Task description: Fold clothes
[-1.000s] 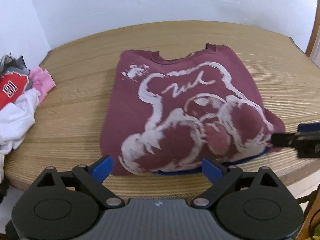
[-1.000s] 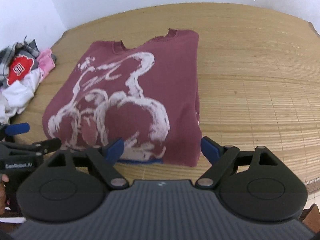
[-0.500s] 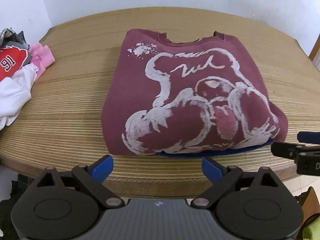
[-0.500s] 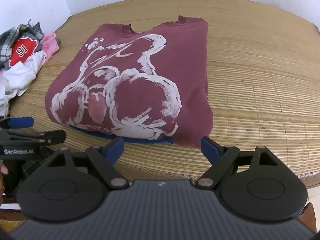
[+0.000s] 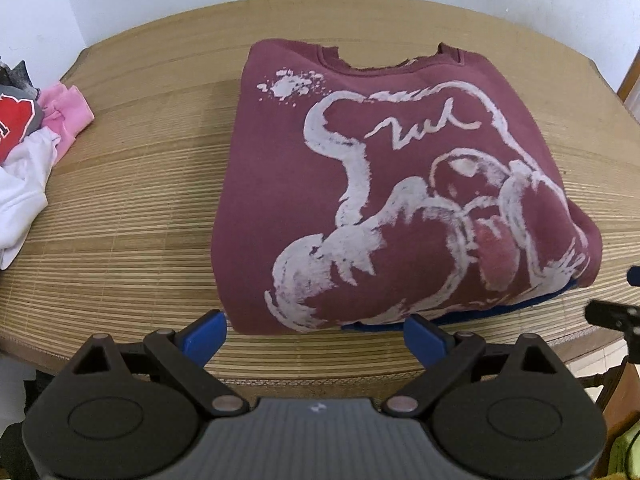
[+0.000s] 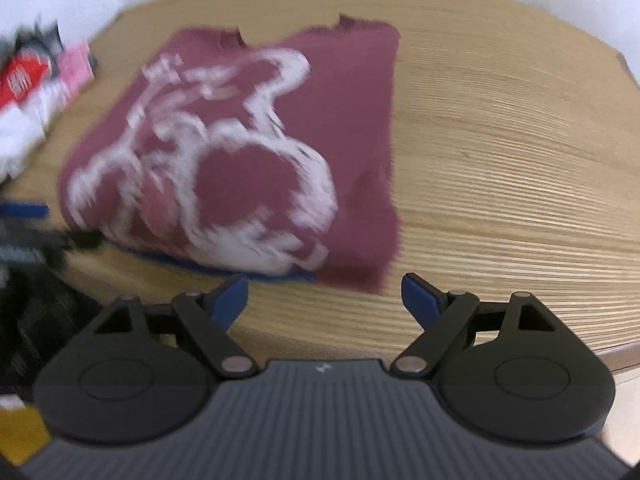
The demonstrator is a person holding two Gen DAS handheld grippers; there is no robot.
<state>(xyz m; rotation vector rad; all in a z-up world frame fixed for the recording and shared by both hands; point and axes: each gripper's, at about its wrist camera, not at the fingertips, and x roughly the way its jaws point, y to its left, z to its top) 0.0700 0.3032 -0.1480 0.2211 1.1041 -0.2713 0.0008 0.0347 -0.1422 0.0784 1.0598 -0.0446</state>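
A folded maroon sweatshirt [image 5: 360,184] with a white print is laid flat on a bamboo-matted table [image 5: 132,208], collar toward the wall. The left gripper [image 5: 315,330] is held at its near hem, blue fingers spread wide, nothing clamped. The right gripper [image 6: 325,294] is likewise spread and empty beside the near right corner. A clothes pile [image 5: 28,136] is seen at left.

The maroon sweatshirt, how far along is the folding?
Done: the sweatshirt lies folded into a neat rectangle on the table. In hand: nothing; left gripper and right gripper are open and empty. Left: the clothes pile looks unfolded.
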